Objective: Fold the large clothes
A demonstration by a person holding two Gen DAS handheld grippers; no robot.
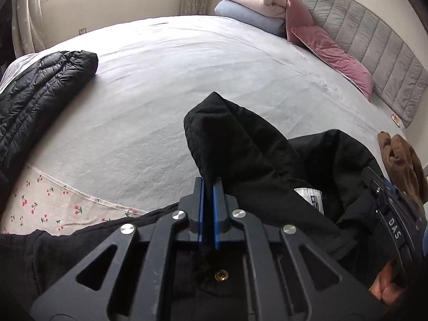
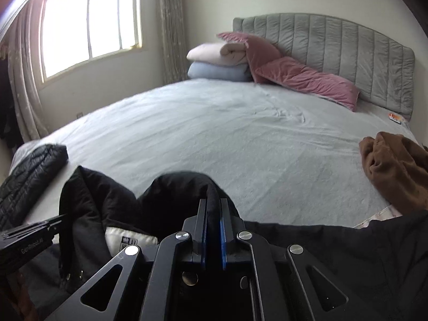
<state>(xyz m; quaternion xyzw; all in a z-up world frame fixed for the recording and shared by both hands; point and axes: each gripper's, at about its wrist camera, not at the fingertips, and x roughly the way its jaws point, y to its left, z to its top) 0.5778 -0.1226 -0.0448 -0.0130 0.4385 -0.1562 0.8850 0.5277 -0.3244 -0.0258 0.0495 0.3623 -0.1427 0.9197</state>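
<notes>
Left black two-finger gripper with blue pads: jaws nearly together, a raised fold of the black padded fabric coat pinched between the pads. The fold stands up as a peak directly ahead of the fingertips; the rest of the coat spreads right and below the gripper along the near edge of the bed.

Right black two-finger gripper with blue pads: jaws narrow, clamped on another hump of the same coat, which bulges up over the fingertips. The left gripper's body shows at the left edge of the right wrist view, just beside the coat's open collar.

White sewn-in label lies on the coat's inner side, between the two grips; its print is too small to read.

Surface: pale grey bed sheet, lightly creased. Black quilted puffer jacket lies folded at the left edge. Brown crumpled fabric garment at the right edge. Cherry-print pale cloth showing at the near left.

Room: grey padded headboard, pink velvet pillows leaning on it, folded pale pink and light blue blankets stacked beside them; bright window with curtains.

Writing: "DAS" on the right gripper's body in the left wrist view; "GenRobot.AI" on the left gripper's body in the right wrist view
</notes>
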